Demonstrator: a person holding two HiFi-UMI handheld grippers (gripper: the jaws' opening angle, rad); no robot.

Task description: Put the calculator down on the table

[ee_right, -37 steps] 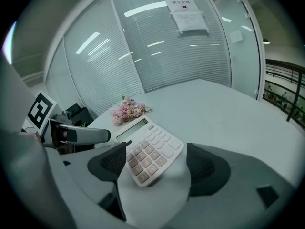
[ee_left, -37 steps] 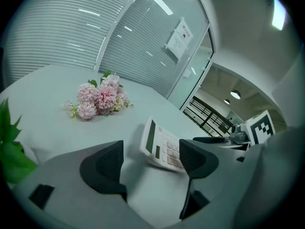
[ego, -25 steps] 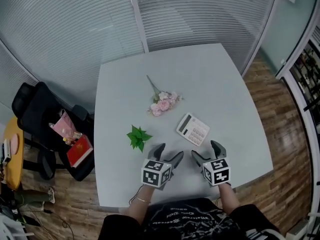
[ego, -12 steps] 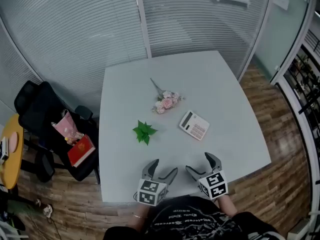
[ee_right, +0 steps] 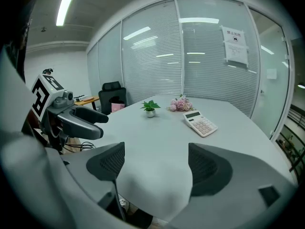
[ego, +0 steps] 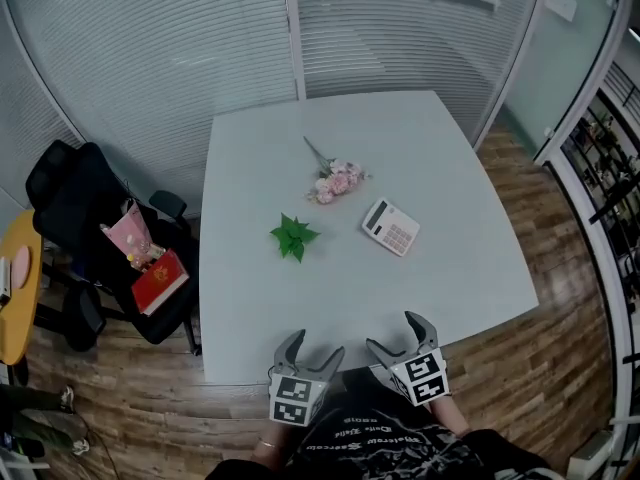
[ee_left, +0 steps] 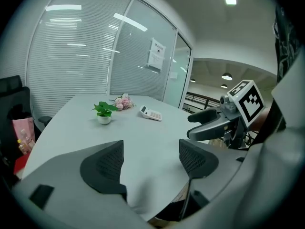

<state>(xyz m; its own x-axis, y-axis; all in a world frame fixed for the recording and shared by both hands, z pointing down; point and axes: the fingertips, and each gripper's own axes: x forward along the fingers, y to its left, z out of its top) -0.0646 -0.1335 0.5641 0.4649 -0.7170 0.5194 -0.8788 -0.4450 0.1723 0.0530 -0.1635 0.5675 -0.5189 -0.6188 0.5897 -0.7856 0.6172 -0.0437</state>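
- Since the earlier frames both grippers have drawn back from over the near part of the table [ego: 300, 298] to its near edge, close to the person's body. The calculator [ego: 391, 227] has kept its place.
- The left gripper [ego: 315, 346] has its jaws spread. Its own view shows only bare tabletop and the table's edge between them.
- The right gripper [ego: 393, 333] is spread as well, with nothing between its jaws. Each gripper shows at the side of the other's view.
- The calculator lies flat on the table, right of centre and well apart from both grippers. Its keys face up, and its display is too small to read.
- A small green plant [ego: 293, 237] stands to the calculator's left, and a sprig of pink flowers [ego: 338, 181] lies beyond them.
- In the head view the hands are mostly hidden under the marker cubes, and the picture's lower edge cuts off the person's dark shirt.
- A black chair [ego: 70, 208] stands left of the table and holds a pink bag [ego: 130, 240] and a red book [ego: 158, 281]. The bag's contents cannot be made out.
- The print on the sheet of paper [ee_right: 234, 45] on the glass wall is illegible.
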